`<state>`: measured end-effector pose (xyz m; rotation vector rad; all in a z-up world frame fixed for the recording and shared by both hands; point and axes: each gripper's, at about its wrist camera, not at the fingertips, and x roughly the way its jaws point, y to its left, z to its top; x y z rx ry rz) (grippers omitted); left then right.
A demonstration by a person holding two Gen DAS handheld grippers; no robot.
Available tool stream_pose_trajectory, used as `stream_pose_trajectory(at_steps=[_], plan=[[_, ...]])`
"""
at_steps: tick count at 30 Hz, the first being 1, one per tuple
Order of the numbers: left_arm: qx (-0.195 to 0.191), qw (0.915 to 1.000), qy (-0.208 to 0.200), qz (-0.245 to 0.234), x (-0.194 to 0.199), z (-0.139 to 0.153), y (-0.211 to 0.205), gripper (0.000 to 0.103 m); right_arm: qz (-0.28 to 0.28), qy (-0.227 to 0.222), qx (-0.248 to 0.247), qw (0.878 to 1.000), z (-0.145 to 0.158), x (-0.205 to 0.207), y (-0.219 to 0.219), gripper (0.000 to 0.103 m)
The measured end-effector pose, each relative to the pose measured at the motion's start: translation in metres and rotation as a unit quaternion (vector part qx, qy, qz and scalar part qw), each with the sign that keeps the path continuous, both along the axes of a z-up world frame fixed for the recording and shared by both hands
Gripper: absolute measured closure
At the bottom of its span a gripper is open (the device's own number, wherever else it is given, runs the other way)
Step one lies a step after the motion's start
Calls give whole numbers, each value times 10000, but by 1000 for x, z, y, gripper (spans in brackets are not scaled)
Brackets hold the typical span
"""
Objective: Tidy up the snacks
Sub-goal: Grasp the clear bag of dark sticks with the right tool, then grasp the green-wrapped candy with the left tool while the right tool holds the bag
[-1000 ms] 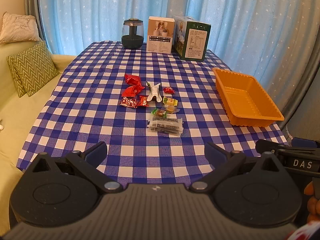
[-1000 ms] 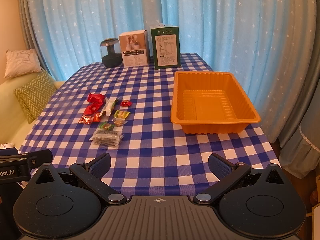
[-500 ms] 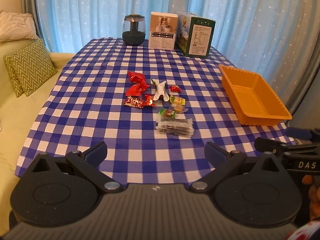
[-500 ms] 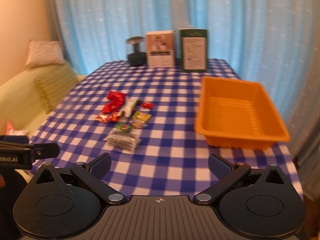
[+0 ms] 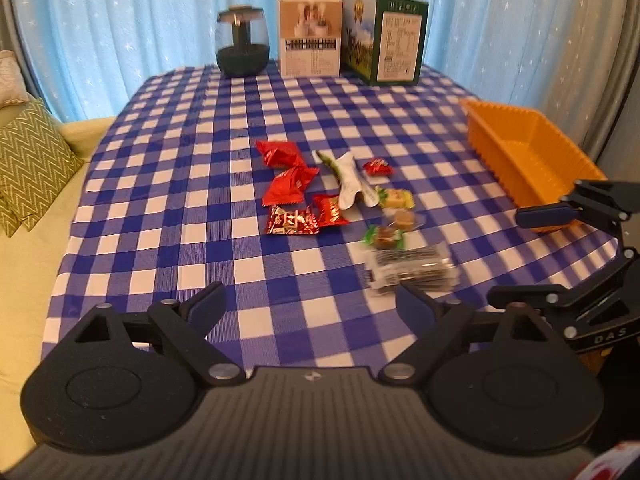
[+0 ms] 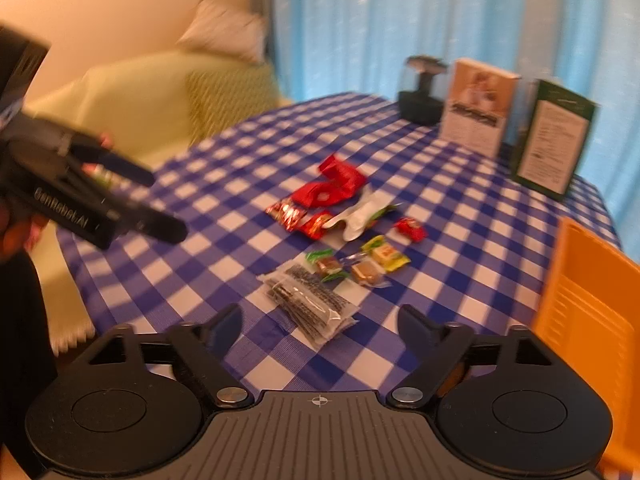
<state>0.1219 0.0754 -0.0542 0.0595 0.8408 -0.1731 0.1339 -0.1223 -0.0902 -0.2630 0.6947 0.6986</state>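
Snacks in crinkly red, green and clear wrappers [image 5: 352, 208] sit clustered on the blue-white checkered tablecloth [image 5: 200, 184], orange plastic tray [image 5: 528, 156] nearby; left gripper [image 5: 310, 306] and right gripper [image 6: 320, 322] both gape wide, holding nothing.

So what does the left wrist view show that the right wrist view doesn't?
Only the left wrist view shows the inside of the orange tray, empty as far as visible, and the green zigzag cushion sharply; the right tool sits at its edge. Only the right wrist view shows the left tool from the side and the cream wall. Both share the checked tablecloth, the snack pile with red wrappers, the clear packet of dark sticks, the two boxes and the dark jar at the back.
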Motion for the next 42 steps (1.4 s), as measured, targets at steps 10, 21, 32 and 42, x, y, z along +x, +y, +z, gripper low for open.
stream_pose_trajectory(at_steps=[10,21,32,42], plan=[[-170,9994,171,-247,40,-33,6,25,1090,117,-750,9911,-46,46,36,38],[-400,9987,82,-314,51,-44,6,27,1050,567,-741,9901,-57,67,44,64],[-511,9987,-28,-27,50,-43,17,28,509,509,-388,9966,-57,53,48,64],[-395,9974,-194,-570,57,-48,-12,40,-1057,372,112,9936,-39,31,-1,65]])
